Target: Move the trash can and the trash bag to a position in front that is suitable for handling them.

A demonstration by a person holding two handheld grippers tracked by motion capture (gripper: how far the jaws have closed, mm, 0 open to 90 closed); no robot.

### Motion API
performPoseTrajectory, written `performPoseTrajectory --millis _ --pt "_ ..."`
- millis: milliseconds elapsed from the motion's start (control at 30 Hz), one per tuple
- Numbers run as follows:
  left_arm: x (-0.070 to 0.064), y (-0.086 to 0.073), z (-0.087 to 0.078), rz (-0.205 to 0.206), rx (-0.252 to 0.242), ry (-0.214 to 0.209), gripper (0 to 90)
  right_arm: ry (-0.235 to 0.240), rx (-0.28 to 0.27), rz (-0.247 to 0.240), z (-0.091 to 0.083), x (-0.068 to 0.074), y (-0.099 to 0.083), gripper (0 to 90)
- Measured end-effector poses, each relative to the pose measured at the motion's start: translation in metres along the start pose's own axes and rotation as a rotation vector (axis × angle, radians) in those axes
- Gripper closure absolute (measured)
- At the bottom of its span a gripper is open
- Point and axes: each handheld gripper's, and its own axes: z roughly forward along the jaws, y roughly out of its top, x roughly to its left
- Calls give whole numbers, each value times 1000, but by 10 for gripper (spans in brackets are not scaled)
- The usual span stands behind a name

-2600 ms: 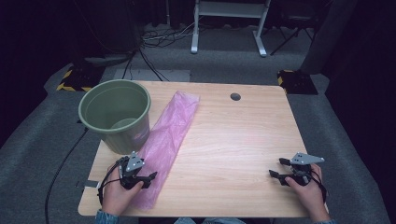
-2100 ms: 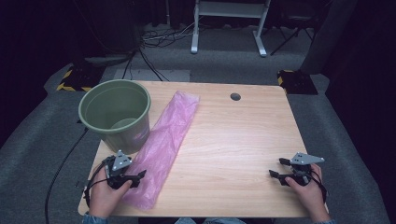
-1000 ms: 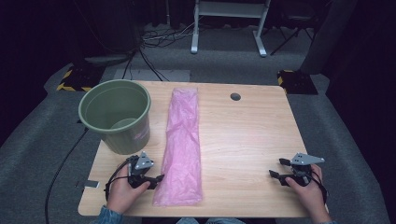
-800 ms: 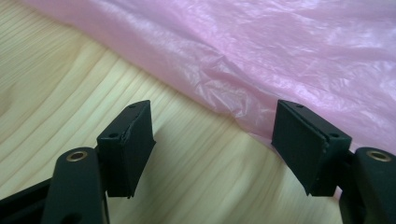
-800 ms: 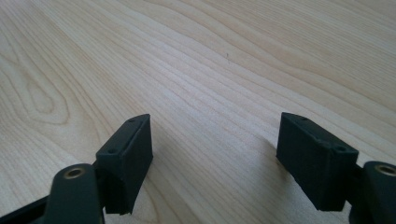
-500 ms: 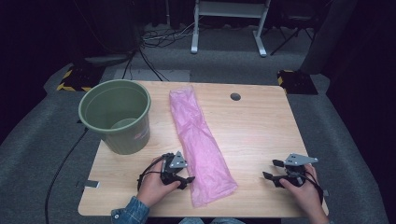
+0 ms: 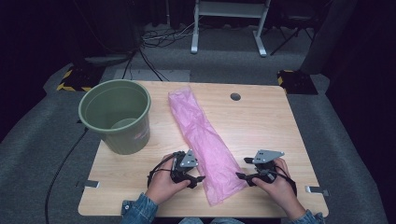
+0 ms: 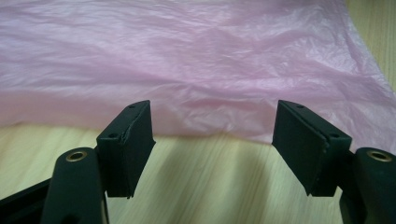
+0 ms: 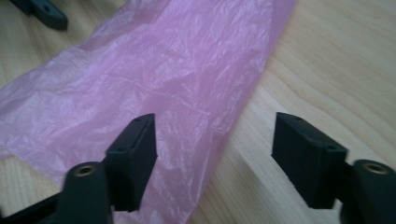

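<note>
- One pink bag [image 7: 204, 140] lies flat across my table [image 7: 275, 126] — between both grippers.
- One green bucket [image 7: 116, 114]; no readable writing.
- My left gripper [image 8: 212, 140] and right gripper [image 9: 215, 154] — jaws spread, empty.

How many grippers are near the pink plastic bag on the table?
2. The left gripper sits at the left edge of the pink plastic bag, near its close end; the right gripper is at its right edge. Both have open jaws.
</note>
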Motion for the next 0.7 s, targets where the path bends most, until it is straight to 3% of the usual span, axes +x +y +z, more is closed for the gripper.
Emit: performPoseTrajectory --millis 100,133,167,267,500,533,667,700 --pt "5 -8 -9 -27 -1 29 289 28 41 3 8 0 -3 555" --pt "6 -10 -10 -33 1 36 290 30 47 -24 8 1 -4 727" --pt "8 -12 -10 -35 4 39 290 30 47 -24 8 1 -4 727" --pt "10 -15 -9 -49 19 54 290 40 63 1 4 0 -6 869" --pt "18 -12 2 -48 67 70 280 32 67 66 -15 0 -19 893" --pt "18 -10 5 -41 68 61 280 23 62 97 -27 7 -28 892" --pt "13 0 17 -7 75 34 279 25 67 122 -41 18 -41 888" --pt "10 4 21 6 77 23 279 16 73 139 -51 24 -48 858"
